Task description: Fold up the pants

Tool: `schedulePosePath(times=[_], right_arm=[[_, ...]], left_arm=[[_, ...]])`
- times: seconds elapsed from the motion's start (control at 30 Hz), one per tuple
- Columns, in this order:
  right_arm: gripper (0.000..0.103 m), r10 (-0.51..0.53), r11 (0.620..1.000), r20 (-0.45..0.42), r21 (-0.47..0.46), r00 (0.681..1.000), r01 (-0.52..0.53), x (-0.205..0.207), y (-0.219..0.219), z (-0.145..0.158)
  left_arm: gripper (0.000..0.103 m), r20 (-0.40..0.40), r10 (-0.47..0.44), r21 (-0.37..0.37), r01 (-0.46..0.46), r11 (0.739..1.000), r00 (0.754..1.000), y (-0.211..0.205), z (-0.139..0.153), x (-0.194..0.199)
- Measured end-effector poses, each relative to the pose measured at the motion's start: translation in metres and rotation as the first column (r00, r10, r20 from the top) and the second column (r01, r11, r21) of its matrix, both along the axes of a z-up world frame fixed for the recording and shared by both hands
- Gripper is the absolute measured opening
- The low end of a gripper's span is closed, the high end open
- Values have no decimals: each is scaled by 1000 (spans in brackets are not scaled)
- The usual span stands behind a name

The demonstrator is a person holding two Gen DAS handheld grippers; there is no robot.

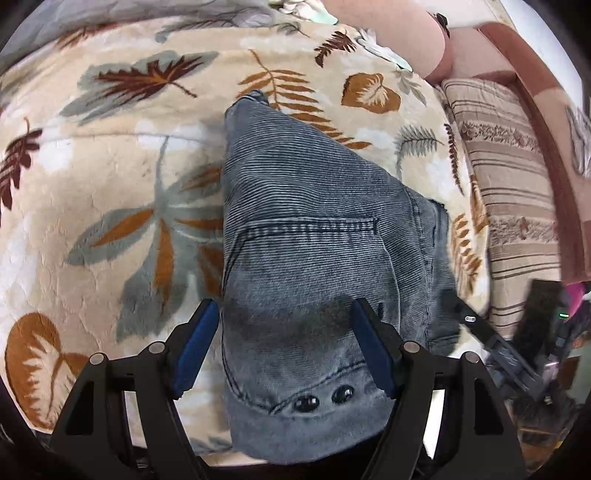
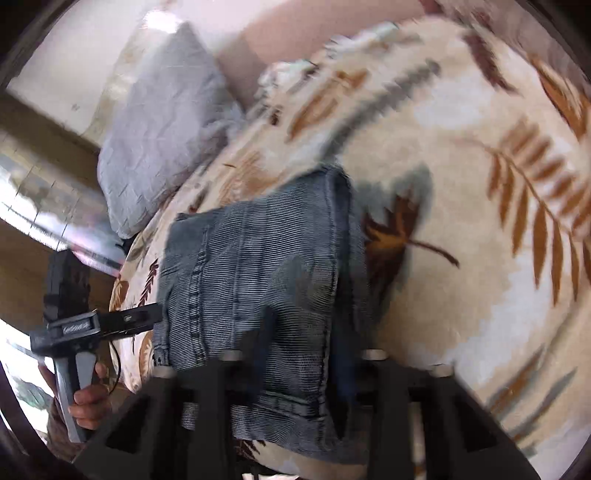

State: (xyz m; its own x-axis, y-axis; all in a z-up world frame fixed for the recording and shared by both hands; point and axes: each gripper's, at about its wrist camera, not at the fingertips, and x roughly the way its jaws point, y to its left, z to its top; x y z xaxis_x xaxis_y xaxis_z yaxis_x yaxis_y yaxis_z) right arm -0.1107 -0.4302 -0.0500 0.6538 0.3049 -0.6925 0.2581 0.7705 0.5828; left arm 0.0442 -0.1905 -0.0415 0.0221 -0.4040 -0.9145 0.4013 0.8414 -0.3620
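Grey-blue corduroy pants [image 1: 314,206] lie folded on a leaf-patterned blanket [image 1: 110,184], the waistband with two dark buttons [image 1: 321,398] nearest me. My left gripper [image 1: 286,339] is open just over the waist end, one blue pad at each side, neither pressing the cloth. In the right wrist view the pants [image 2: 258,258] drape over my right gripper [image 2: 306,328], which is shut on a fold of the fabric; the picture is blurred and its tips are mostly hidden. From the left wrist view that gripper [image 1: 469,318] meets the pants' right edge.
A striped cushion [image 1: 509,177] and a pink sofa back [image 1: 388,29] border the blanket on the right. A grey pillow [image 2: 162,122] lies beyond the pants. A hand [image 2: 88,402] holds the left gripper's handle at the blanket's edge.
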Motion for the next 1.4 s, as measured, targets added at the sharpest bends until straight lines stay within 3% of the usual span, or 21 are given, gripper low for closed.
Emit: schedulePosePath(times=[0.1,0.17,0.27,0.33,0.37,0.4,0.63,0.7,0.77,0.83,0.9,0.97,1.03,1.1,1.13,1.23,1.33,1.4], right_arm=[[13,7,995,-22,-96,1000,-9,1,6,4],[14,9,991,-97,-132,995,-22,7,4,-13],[20,11,995,-59,-100,998,-17,3,0,-5],[34,-20,999,-2,-34,1000,19,-3,-13,5],[52,-41,999,15,-5,999,41,-3,-20,6],[60,-63,998,23,15,998,63,-1,-27,6],[61,-88,993,-93,67,992,94,29,-37,-29],[20,-47,994,-40,94,998,51,34,-32,-27],[15,-21,999,-5,36,1000,21,33,-25,-16],[15,-10,1000,-8,8,1000,10,32,-28,-17],[23,-27,998,-53,58,998,30,31,-38,-30],[29,-37,993,-43,109,998,42,23,-43,-32],[39,-32,990,-32,140,999,36,15,-42,-31],[59,-20,986,-24,168,1000,24,10,-40,-30],[62,-8,985,-23,175,1000,12,8,-37,-30],[64,27,984,-25,176,999,-22,9,-24,-38],[64,-4,984,-4,178,1000,5,11,-21,-40],[51,-7,987,-18,160,1000,10,14,-17,-36]], left_arm=[[76,2,-11,45,11,999,1000,-2,-15,0],[76,-56,22,1,-22,1000,998,8,-19,5],[75,-39,31,-41,-32,999,999,23,-6,9],[75,-15,38,-77,-39,996,999,32,5,15],[75,-17,45,-87,-46,995,999,35,6,19],[75,-27,51,-86,-53,995,998,36,6,24],[75,-150,30,-76,-42,996,988,8,-25,37],[75,-121,26,-81,-36,996,992,-1,-19,33],[75,-28,3,-24,-3,1000,1000,-12,-13,27],[75,27,-24,12,24,1000,999,-21,-12,23],[75,44,-21,16,20,1000,999,-21,-10,22],[75,51,-21,12,21,1000,998,-20,-9,22],[75,56,-28,13,28,1000,998,-18,-8,21],[75,66,-36,15,35,999,997,-19,-8,20],[75,70,-38,15,37,999,997,-19,-8,19],[78,44,-22,-5,22,1000,999,-17,-14,20],[81,-44,18,-67,-21,998,999,-9,-25,21],[78,-105,41,-120,-53,991,994,-2,-29,22]])
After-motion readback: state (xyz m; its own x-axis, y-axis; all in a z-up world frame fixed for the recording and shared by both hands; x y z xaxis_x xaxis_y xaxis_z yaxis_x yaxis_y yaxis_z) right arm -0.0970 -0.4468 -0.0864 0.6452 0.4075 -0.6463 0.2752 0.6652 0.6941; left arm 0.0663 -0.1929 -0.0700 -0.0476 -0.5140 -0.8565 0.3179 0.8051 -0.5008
